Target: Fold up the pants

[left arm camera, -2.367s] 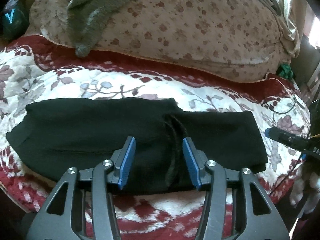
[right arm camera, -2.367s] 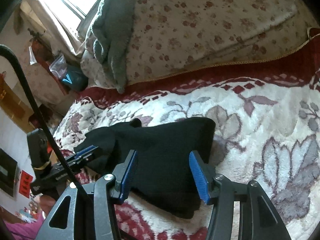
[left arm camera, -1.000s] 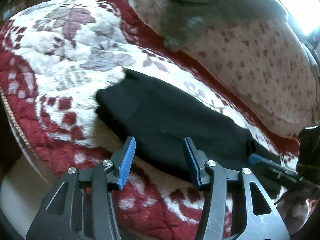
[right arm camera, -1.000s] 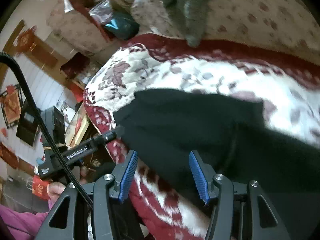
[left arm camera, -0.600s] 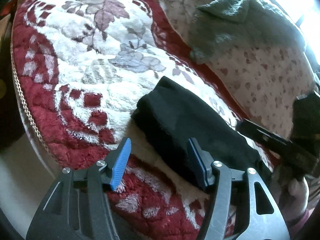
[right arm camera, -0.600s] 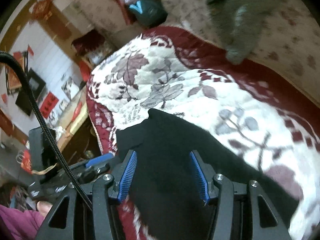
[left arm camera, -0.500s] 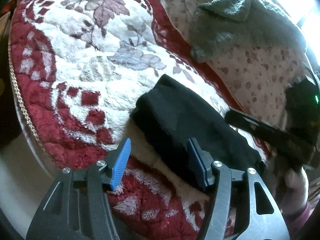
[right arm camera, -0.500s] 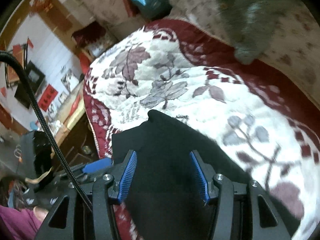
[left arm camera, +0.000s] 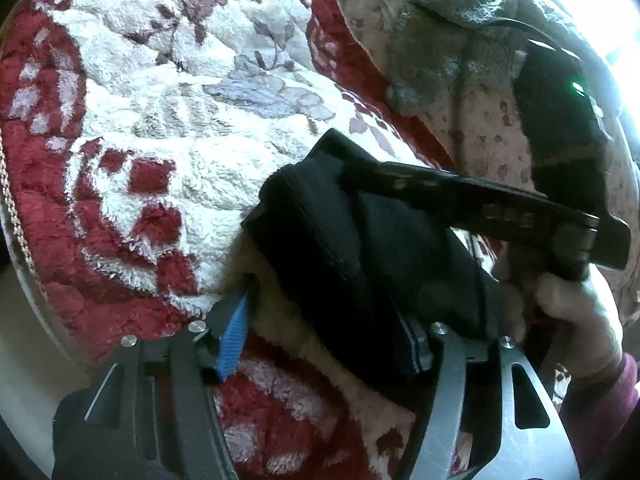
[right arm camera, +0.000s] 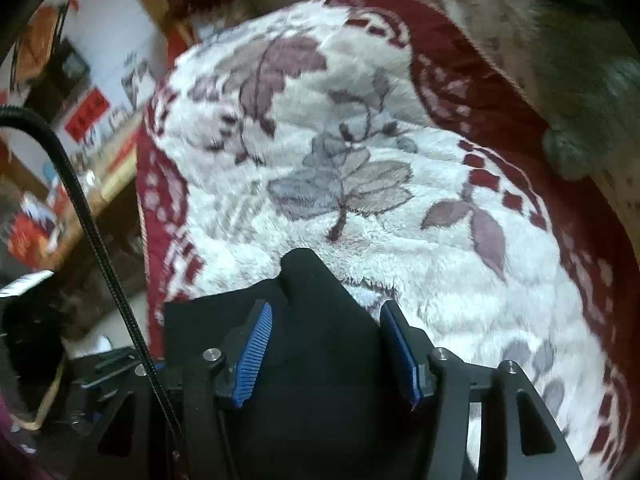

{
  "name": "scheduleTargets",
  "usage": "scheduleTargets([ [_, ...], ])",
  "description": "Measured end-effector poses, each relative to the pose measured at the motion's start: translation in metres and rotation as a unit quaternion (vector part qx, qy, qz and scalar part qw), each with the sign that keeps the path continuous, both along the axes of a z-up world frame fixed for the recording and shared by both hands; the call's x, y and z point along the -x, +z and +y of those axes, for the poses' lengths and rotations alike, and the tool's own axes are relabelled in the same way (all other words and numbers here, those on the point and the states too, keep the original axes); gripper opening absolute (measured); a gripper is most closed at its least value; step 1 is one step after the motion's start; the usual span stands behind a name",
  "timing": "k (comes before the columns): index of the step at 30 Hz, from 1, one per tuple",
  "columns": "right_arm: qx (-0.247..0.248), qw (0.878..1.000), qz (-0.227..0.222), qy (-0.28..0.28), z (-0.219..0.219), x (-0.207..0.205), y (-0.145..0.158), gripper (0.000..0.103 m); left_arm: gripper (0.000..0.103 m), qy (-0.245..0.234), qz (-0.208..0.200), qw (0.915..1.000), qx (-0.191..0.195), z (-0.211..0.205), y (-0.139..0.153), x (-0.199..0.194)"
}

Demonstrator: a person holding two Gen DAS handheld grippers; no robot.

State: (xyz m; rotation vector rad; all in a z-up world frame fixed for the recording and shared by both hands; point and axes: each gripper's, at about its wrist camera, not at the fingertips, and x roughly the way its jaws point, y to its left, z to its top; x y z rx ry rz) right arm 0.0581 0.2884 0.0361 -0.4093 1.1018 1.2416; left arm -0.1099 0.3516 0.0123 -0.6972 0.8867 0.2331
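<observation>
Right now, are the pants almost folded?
Nearly, I think. The black pants already lie as a short, thick bundle on the flowered blanket. The right gripper is over one end of them. The left gripper is opening around their edge. Squaring up the bundle may be all that's left.

Red floral blanket (left arm camera: 168, 128), bright window (left arm camera: 624, 28)
</observation>
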Motion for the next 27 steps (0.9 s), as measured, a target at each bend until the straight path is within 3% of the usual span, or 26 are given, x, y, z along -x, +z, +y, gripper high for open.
scheduleTargets([
  [3,0.014,1.0,-0.007,0.018,0.01,0.002,-0.007,0.054,0.067,-0.006,-0.005,0.9999,-0.014,-0.004,0.0,-0.002],
  [7,-0.002,1.0,0.004,0.002,0.009,-0.001,-0.012,0.041,0.064,0.001,-0.026,0.9996,-0.007,-0.001,-0.002,-0.001],
  [8,-0.009,1.0,0.002,0.0,0.006,0.0,-0.011,0.036,0.048,-0.001,-0.03,0.9995,-0.007,0.0,-0.001,-0.002],
  [9,-0.013,1.0,0.0,-0.001,0.005,0.001,-0.01,0.033,0.038,-0.007,-0.031,0.9995,-0.007,0.0,-0.001,-0.003],
  [12,-0.029,1.0,-0.005,-0.009,-0.004,0.004,0.003,0.021,0.024,-0.014,-0.041,0.999,-0.003,0.0,0.003,-0.002],
  [19,-0.098,0.995,-0.011,-0.028,-0.039,0.016,0.055,0.018,0.019,-0.027,-0.089,0.9951,-0.032,-0.014,0.047,0.013],
  [27,-0.181,0.981,-0.004,-0.076,-0.111,0.021,0.118,0.018,0.019,-0.079,-0.155,0.9817,-0.077,-0.061,0.109,0.026],
])
